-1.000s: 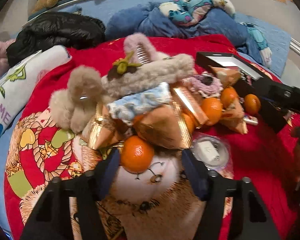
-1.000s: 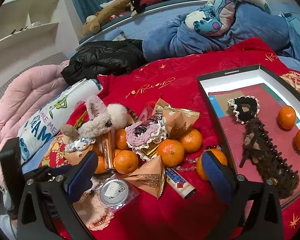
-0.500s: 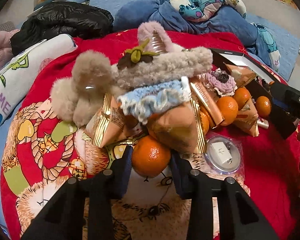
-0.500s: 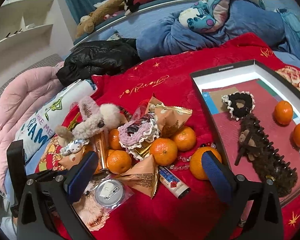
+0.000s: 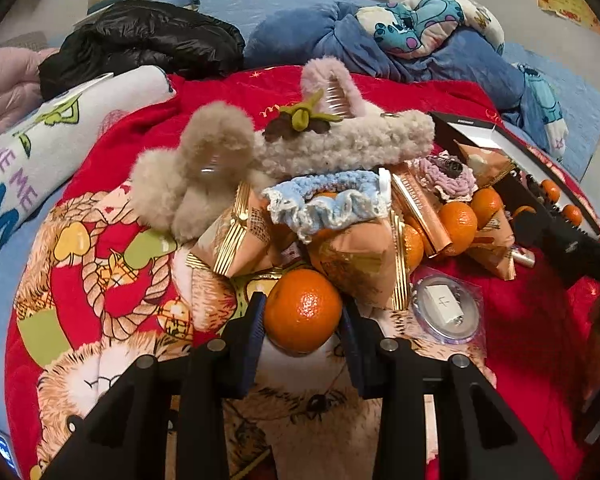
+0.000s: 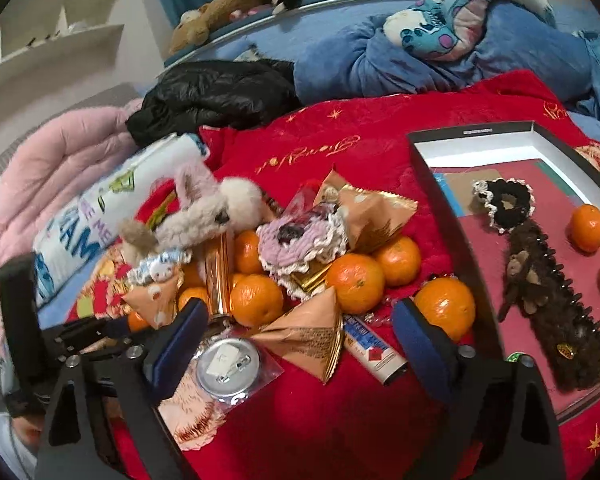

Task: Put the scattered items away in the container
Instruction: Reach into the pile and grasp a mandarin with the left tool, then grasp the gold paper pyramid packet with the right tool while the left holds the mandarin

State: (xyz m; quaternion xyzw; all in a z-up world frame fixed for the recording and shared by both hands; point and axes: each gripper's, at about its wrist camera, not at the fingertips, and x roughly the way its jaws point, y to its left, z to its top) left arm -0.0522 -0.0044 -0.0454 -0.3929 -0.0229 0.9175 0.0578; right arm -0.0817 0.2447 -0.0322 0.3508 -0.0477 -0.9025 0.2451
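Observation:
My left gripper (image 5: 303, 322) is shut on a mandarin (image 5: 302, 309) at the near edge of a pile on the red blanket. The pile holds more mandarins (image 6: 358, 282), gold-edged snack packets (image 6: 306, 334), fluffy hair clips (image 5: 340, 144), a blue scrunchie (image 5: 328, 202) and a round badge (image 6: 229, 366). My right gripper (image 6: 296, 348) is open above the pile's front, over a snack packet and a lighter (image 6: 374, 354). The black-rimmed box (image 6: 452, 216) lies to the right, holding two mandarins (image 6: 587, 227), a black scrunchie (image 6: 504, 204) and a dark furry clip (image 6: 548, 304).
A black jacket (image 6: 216, 96), blue bedding with a plush toy (image 6: 452, 32) and a pink quilt (image 6: 44, 184) lie behind and left of the pile. A printed pillow (image 5: 40, 160) lies at the left. The left gripper shows in the right wrist view (image 6: 60, 340).
My left gripper's fingers closed from wide open onto the mandarin. The right gripper drifted slightly nearer the pile, still open.

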